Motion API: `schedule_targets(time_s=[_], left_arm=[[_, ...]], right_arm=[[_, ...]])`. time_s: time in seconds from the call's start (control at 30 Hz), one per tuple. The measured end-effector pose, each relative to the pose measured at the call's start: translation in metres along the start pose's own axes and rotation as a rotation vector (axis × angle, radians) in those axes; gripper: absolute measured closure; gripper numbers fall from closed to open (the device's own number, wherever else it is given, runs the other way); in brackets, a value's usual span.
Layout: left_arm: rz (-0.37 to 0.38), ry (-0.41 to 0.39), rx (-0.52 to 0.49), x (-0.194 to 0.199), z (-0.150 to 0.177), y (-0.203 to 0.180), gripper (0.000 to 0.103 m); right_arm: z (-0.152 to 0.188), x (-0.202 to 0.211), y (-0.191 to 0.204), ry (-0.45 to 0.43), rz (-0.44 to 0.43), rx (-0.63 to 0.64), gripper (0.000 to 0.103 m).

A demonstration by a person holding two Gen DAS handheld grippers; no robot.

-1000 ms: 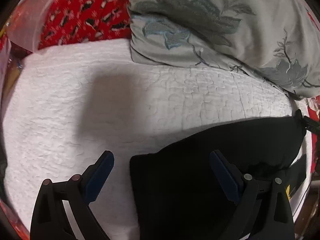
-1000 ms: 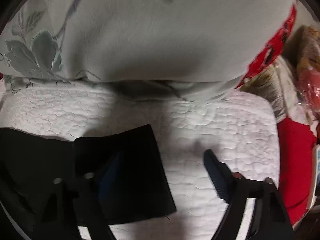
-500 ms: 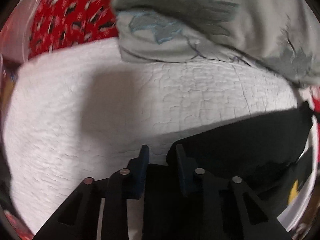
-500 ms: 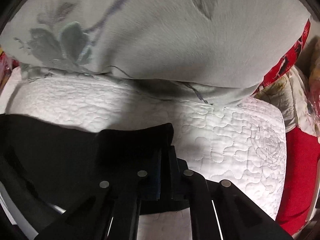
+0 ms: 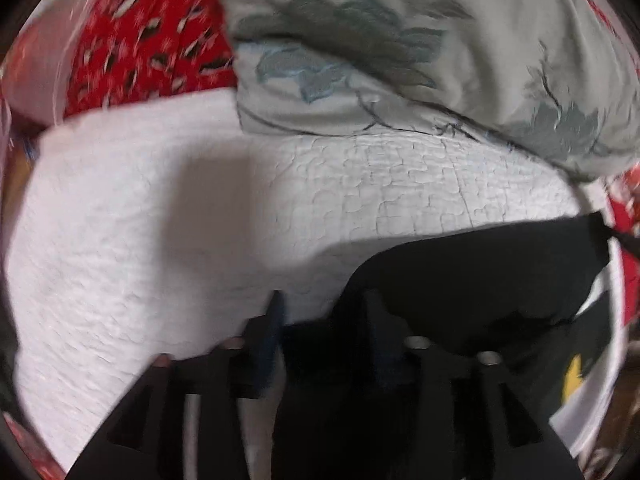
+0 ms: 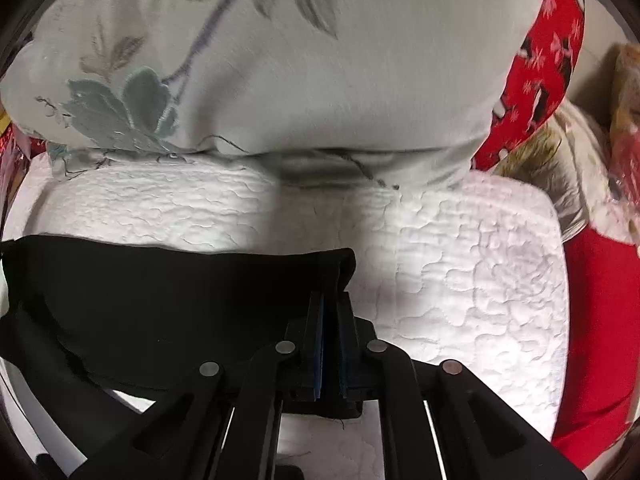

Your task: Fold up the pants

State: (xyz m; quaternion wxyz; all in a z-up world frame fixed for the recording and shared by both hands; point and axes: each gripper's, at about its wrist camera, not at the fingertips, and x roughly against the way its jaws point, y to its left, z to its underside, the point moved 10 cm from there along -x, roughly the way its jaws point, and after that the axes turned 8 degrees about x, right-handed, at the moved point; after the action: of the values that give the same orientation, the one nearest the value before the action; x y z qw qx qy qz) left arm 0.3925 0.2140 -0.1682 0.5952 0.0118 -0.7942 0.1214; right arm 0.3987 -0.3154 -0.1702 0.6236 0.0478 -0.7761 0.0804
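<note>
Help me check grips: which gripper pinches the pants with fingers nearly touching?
The right gripper, clamping the black pants' corner; the left gripper's fingers stand wider.

Left tool (image 5: 322, 312) and right tool (image 6: 330, 298), matte black linkage arms, round silver rivets, dark blue pads (image 6: 318, 344)

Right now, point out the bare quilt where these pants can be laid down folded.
Left gripper and right gripper both pinch the black pants. Bare white quilt lies left of the pants, up to the red patterned fabric, and another patch lies to their right. The far edge is crowded by the floral pillow.
</note>
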Motion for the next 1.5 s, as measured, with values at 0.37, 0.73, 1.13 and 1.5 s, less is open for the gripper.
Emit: schedule_targets(time_s=[0.37, 0.73, 1.13, 1.5], left_arm=[[0.116, 0.122, 0.010, -0.029, 0.007, 0.001, 0.034], [-0.106, -0.082, -0.036, 0.006, -0.021, -0.007, 0.074], [-0.310, -0.404, -0.219, 0.110, 0.036, -0.036, 0.074], [-0.372, -0.427, -0.263, 0.120, 0.150, -0.006, 0.073]], right_arm=[[-0.011, -0.027, 0.001, 0.002, 0.002, -0.022, 0.067], [-0.020, 0.006, 0.005, -0.050, 0.016, 0.014, 0.098], [0.008, 0.082, 0.028, -0.207, -0.012, 0.003, 0.098], [0.118, 0.115, 0.054, -0.225, 0.006, 0.024, 0.098]])
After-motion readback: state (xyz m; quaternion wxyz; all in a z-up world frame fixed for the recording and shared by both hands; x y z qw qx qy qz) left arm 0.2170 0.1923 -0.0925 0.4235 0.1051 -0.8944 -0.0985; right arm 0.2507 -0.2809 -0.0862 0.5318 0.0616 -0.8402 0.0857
